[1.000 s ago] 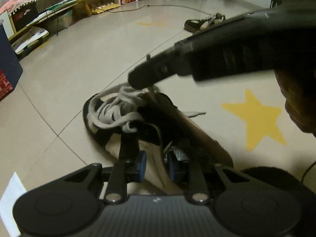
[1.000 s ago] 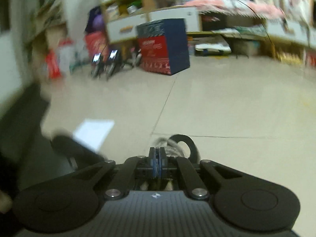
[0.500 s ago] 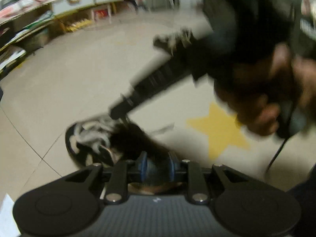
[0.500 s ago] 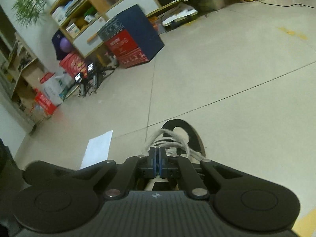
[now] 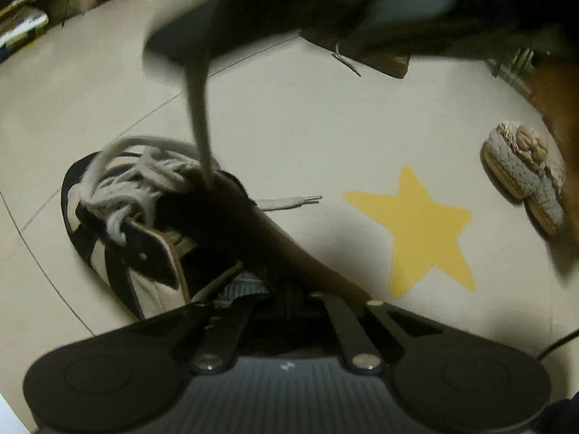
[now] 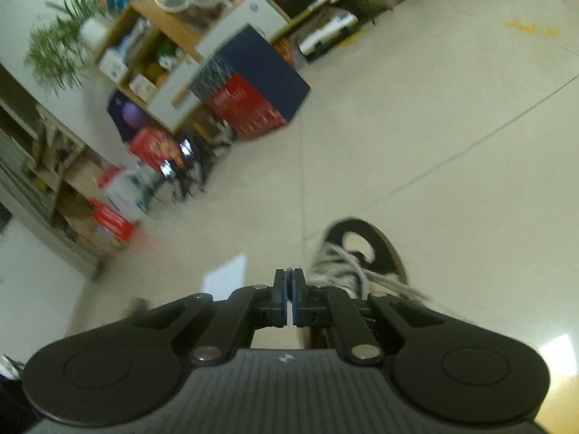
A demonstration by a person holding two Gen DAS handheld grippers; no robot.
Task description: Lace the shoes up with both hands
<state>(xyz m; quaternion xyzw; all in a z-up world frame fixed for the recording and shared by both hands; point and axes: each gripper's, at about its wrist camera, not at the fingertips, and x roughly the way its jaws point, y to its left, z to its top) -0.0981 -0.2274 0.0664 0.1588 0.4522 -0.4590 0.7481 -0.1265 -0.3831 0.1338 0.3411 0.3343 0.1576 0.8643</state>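
Left wrist view: the black-and-white shoe (image 5: pixel 144 231) lies on the pale tiled floor (image 5: pixel 325 119), toe pointing away, its grey lace (image 5: pixel 201 119) bunched in loose loops over the tongue. One strand runs taut upward from the eyelets to the right hand-held gripper (image 5: pixel 188 45), a dark blur across the top of the picture; its tips cannot be made out there. Another lace end (image 5: pixel 289 201) lies flat on the floor beside the shoe. The left hand-held gripper (image 5: pixel 286 300) reaches into the shoe's dark opening, and its fingertips are hidden in shadow; its jaws have come fully together, but whether they pinch anything cannot be told. A yellow star (image 5: pixel 416 231) marks the floor to the right, a fluffy slipper (image 5: pixel 524 177) lies beyond it, and a second shoe (image 5: pixel 376 59) is partly covered by the blurred gripper.

Right wrist view: the right hand-held gripper (image 6: pixel 289 298) is nearly closed on a thin pale strip, probably the lace, though blur leaves it uncertain. The shoe (image 6: pixel 362 256) shows just beyond and to the right, its heel cut off by the gripper body. A white sheet of paper (image 6: pixel 224 275) lies on the floor to the left; a blue and red box (image 6: pixel 249 86) and cluttered shelves (image 6: pixel 144 58) are smeared by motion.
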